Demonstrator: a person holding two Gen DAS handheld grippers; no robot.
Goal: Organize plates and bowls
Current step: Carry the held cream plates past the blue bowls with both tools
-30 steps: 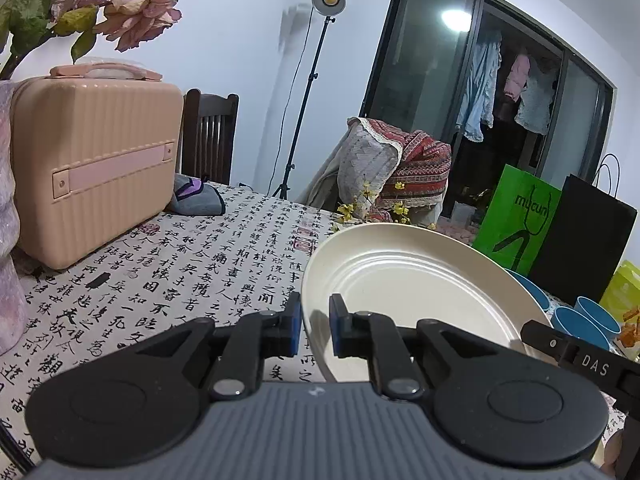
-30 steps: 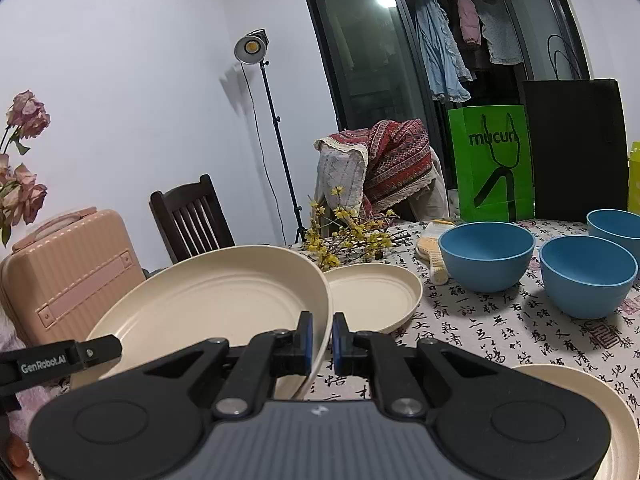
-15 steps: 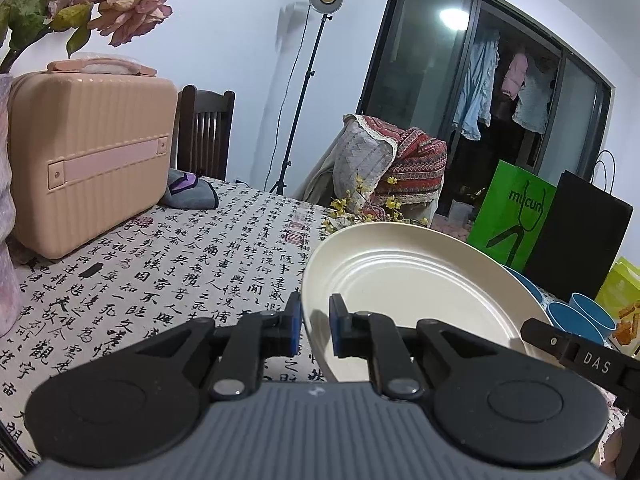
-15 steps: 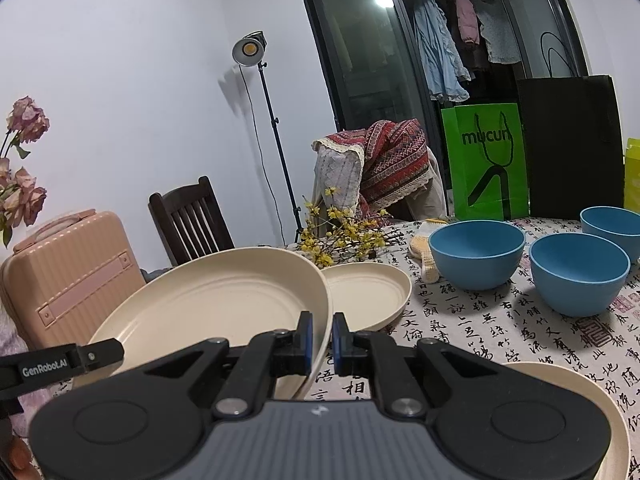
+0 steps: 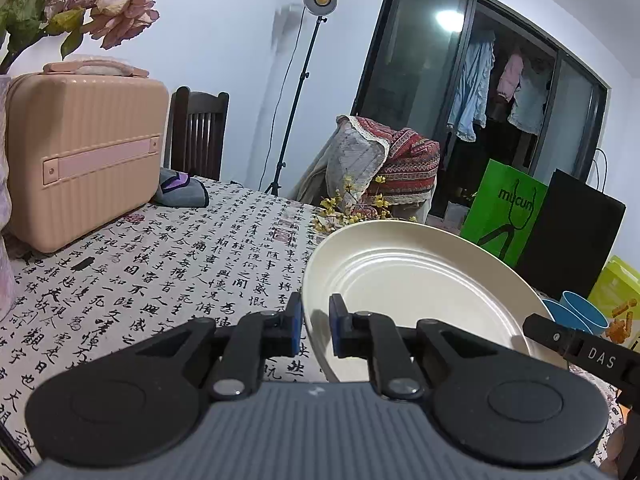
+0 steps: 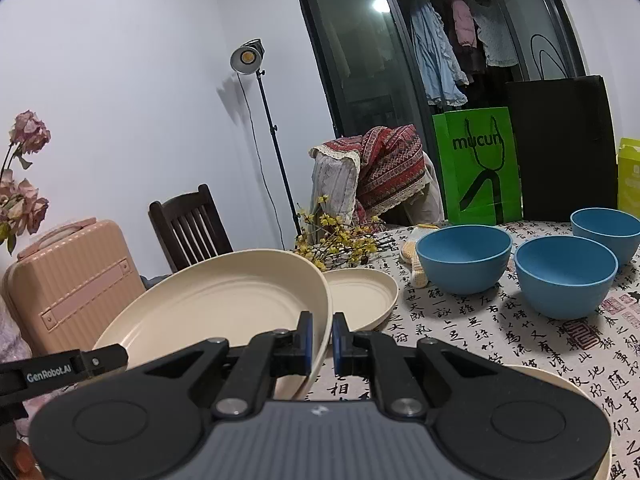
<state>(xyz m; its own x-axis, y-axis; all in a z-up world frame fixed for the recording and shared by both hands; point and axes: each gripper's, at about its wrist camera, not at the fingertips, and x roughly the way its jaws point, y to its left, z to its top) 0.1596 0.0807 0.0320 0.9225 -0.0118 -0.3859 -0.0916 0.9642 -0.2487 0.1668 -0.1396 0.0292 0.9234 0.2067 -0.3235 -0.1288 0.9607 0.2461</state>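
Both grippers clamp one big cream plate (image 6: 224, 304), lifted off table (image 5: 160, 264): left gripper (image 5: 313, 326) on its rim at 9 o'clock, right gripper (image 6: 319, 338) at 3. Keep both hands level & synced, lower onto smaller plate (image 6: 362, 294) at 1 o'clock, probably the stack spot.
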